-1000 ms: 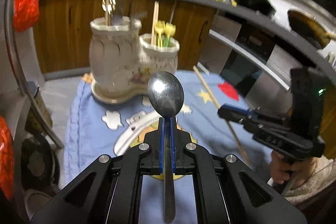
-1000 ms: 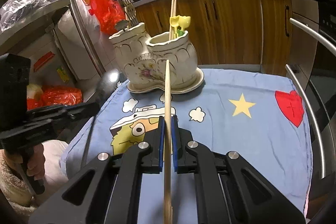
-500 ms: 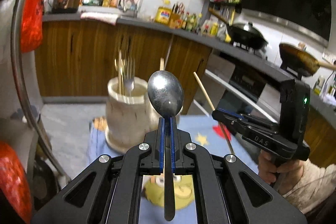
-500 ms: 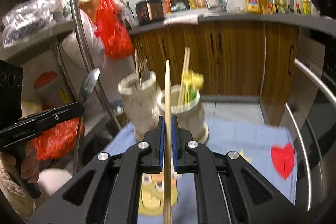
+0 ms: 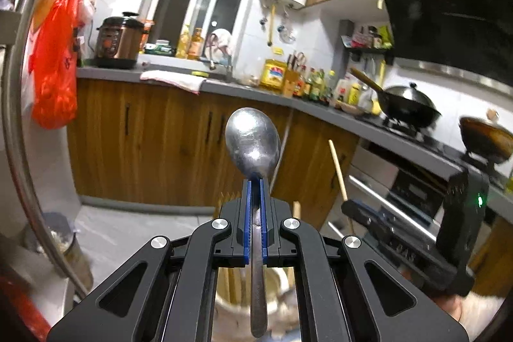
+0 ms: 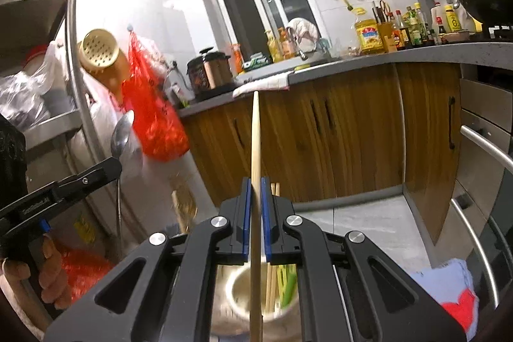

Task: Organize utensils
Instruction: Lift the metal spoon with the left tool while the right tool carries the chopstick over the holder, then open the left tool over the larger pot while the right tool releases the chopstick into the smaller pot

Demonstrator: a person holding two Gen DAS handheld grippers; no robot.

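Note:
My left gripper (image 5: 255, 181) is shut on a metal spoon (image 5: 252, 143), bowl up, handle hanging down between the fingers over the mouth of a cream ceramic utensil holder (image 5: 275, 287). My right gripper (image 6: 255, 180) is shut on a wooden chopstick (image 6: 255, 130) held upright, its lower end over the holder's pot (image 6: 243, 287) that has chopsticks and green-yellow utensils (image 6: 287, 287). In the left wrist view the right gripper (image 5: 352, 209) with its chopstick (image 5: 338, 172) shows at right. The left gripper (image 6: 109, 169) and spoon (image 6: 121, 130) appear at left in the right wrist view.
Wooden kitchen cabinets (image 6: 336, 130) under a grey counter (image 5: 243, 87) stand behind. A metal rack post (image 6: 77, 79) and red bag (image 6: 154, 117) are at left, an oven handle (image 6: 487, 143) at right. A corner of blue cloth with a red heart (image 6: 455, 303) shows below.
Both grippers rose with the spoon and chopstick and tilted up toward level. The holder slid from the middle of each view to the bottom, beneath the fingers; the table cloth is mostly out of sight.

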